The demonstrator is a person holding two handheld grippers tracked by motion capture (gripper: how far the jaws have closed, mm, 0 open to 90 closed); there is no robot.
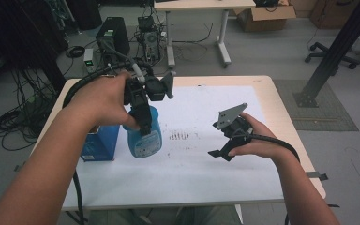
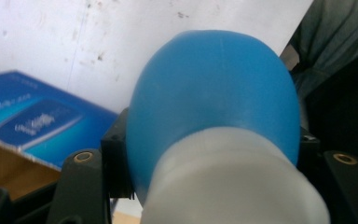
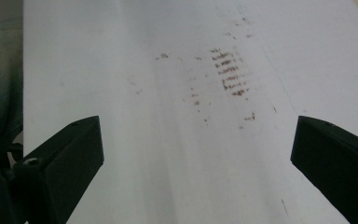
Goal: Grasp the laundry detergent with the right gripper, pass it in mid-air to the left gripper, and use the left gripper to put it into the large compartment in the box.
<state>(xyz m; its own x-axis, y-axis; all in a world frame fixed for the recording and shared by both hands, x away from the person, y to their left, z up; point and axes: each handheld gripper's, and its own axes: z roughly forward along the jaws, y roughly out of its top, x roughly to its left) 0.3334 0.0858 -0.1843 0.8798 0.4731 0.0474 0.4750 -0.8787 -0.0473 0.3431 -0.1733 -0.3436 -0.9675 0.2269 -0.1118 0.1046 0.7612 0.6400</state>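
Observation:
My left gripper point(image 1: 145, 127) points down and is shut on a blue plastic bottle point(image 1: 144, 139) at the left of the table. In the left gripper view the bottle's blue body point(image 2: 214, 88) and its white neck point(image 2: 233, 186) sit between the two black jaws of the left gripper point(image 2: 214, 158). Whether the bottle's base touches the white sheet point(image 1: 206, 173) I cannot tell. My right gripper point(image 1: 221, 140) hovers over the sheet's right half. In its own view the right gripper point(image 3: 200, 158) is open, with nothing between its jaws but bare sheet point(image 3: 135, 140).
A blue carton point(image 1: 98, 146) stands just left of the bottle, and the left gripper view shows that carton point(image 2: 32, 119) too. Brown smudge marks point(image 1: 180, 136) dot the sheet's middle point(image 3: 228, 74). The wooden table edge point(image 1: 281, 108) borders the sheet. Cables and computers lie on the floor behind.

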